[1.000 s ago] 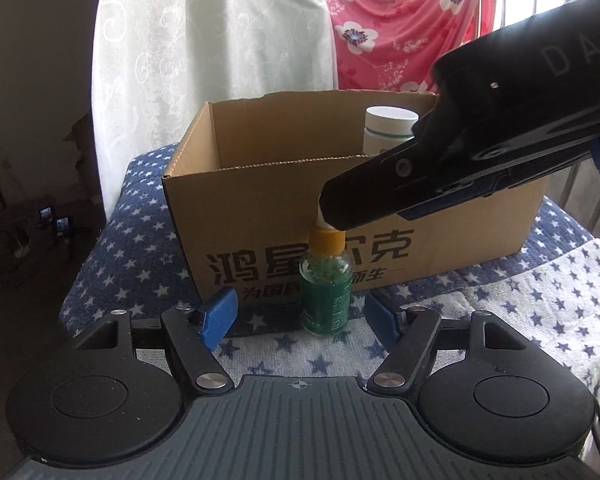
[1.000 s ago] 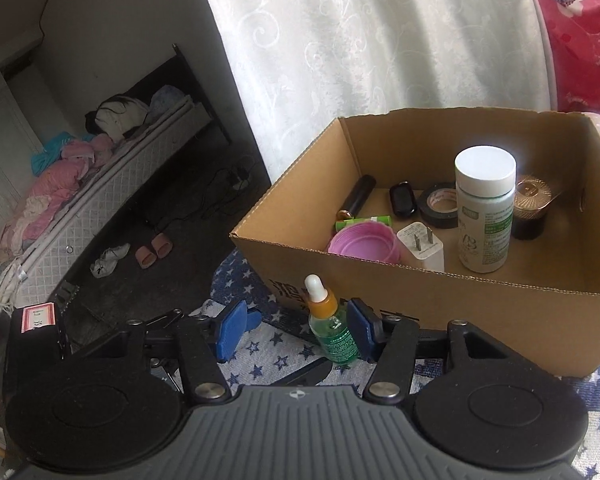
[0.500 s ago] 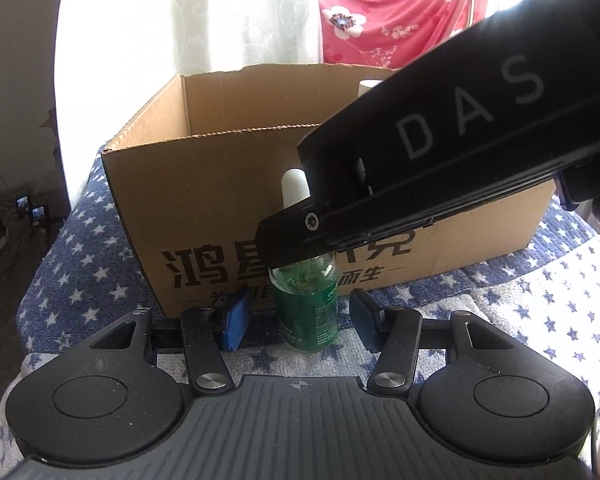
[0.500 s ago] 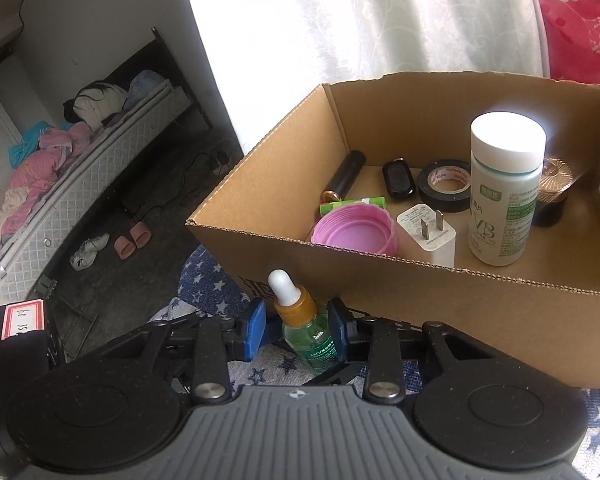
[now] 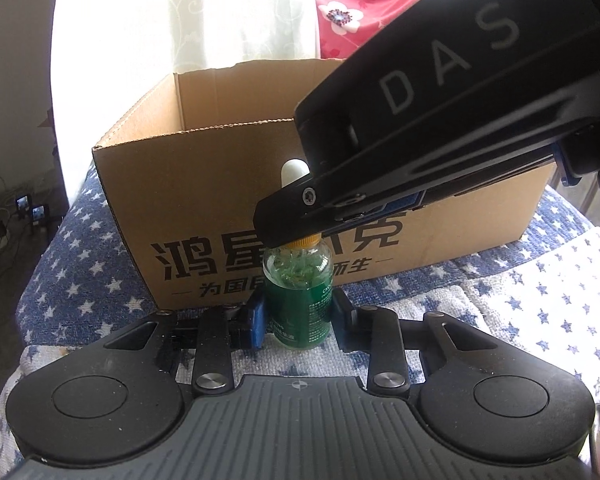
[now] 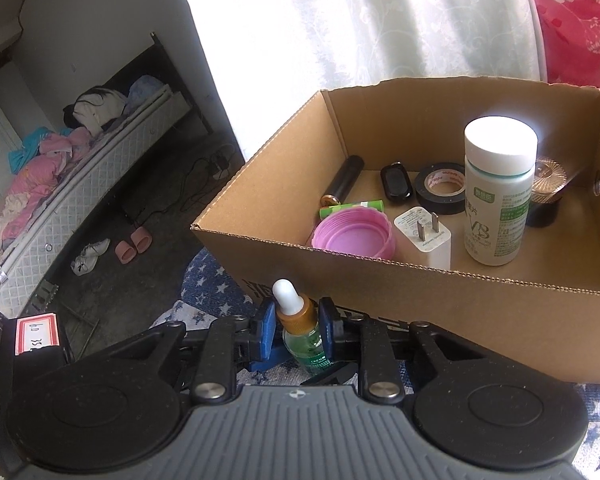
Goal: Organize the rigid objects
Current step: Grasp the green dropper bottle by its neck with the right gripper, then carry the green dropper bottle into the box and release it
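A green dropper bottle point(image 5: 299, 296) with an orange collar and white bulb stands upright on the star-patterned cloth, just in front of the cardboard box point(image 5: 204, 200). My left gripper point(image 5: 298, 318) is shut on the bottle's body. My right gripper point(image 6: 296, 330) is shut on its orange collar point(image 6: 298, 314), reaching in from above right; its black body point(image 5: 440, 120) hides the bottle's neck in the left wrist view. The box point(image 6: 440, 300) holds a white pill bottle point(image 6: 498, 192), a pink lid point(image 6: 352, 234), a white charger point(image 6: 424, 236) and a tape roll point(image 6: 442, 186).
The box also holds a black tube point(image 6: 344, 180), a green tube point(image 6: 352, 208), a small black fob point(image 6: 396, 182) and a dark jar with a gold lid point(image 6: 546, 192). A white curtain point(image 6: 360, 20) hangs behind. Floor and a bed point(image 6: 60, 184) lie to the left.
Both grippers have closed in on the dropper bottle. The left fingers went from wide open to clamped on its body, and the right fingers shut on its collar.
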The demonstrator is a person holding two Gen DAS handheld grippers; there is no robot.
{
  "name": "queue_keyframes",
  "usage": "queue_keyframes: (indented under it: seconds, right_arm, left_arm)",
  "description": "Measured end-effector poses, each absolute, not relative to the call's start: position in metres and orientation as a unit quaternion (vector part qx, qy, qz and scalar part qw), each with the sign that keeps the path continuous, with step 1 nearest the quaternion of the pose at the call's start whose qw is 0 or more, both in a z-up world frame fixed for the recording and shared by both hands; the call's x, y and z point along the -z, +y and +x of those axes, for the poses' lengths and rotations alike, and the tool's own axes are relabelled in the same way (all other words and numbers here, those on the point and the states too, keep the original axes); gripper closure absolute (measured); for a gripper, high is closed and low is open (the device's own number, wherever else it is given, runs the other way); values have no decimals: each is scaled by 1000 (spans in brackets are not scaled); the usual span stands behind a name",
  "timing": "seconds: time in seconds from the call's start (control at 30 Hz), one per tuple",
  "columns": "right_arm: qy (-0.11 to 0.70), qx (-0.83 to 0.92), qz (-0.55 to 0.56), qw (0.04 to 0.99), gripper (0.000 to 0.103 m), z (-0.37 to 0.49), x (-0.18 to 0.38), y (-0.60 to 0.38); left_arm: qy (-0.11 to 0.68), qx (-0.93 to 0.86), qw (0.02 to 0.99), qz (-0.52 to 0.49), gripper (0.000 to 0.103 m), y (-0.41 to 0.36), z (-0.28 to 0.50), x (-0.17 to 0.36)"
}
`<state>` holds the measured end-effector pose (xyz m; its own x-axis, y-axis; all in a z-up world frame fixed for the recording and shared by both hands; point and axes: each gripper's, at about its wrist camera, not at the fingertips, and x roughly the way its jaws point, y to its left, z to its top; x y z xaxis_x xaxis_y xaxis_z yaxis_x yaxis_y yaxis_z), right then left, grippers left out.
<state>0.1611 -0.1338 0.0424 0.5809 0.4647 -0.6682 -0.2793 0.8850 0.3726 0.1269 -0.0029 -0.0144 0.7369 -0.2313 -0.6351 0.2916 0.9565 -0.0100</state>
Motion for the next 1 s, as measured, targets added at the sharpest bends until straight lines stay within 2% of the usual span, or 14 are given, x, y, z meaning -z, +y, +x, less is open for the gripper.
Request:
queue_keyframes:
  seconds: [0.4, 0.67, 0.83, 1.0]
  right_arm:
    - [373, -227, 101, 894, 78, 134, -67, -133]
    - [314, -226, 83, 919, 79, 111, -125, -152]
    - [297, -197, 81, 931, 79, 120, -155, -184]
    - [311, -163, 96, 932, 79, 151, -155, -224]
  left_arm:
    - [309, 135, 940, 56, 72, -8, 101, -11]
    - [262, 164, 948, 71, 72, -23, 92, -65]
    - [256, 220, 939, 72, 72, -47, 116, -96]
    - [282, 258, 921, 76, 72, -84, 162, -100]
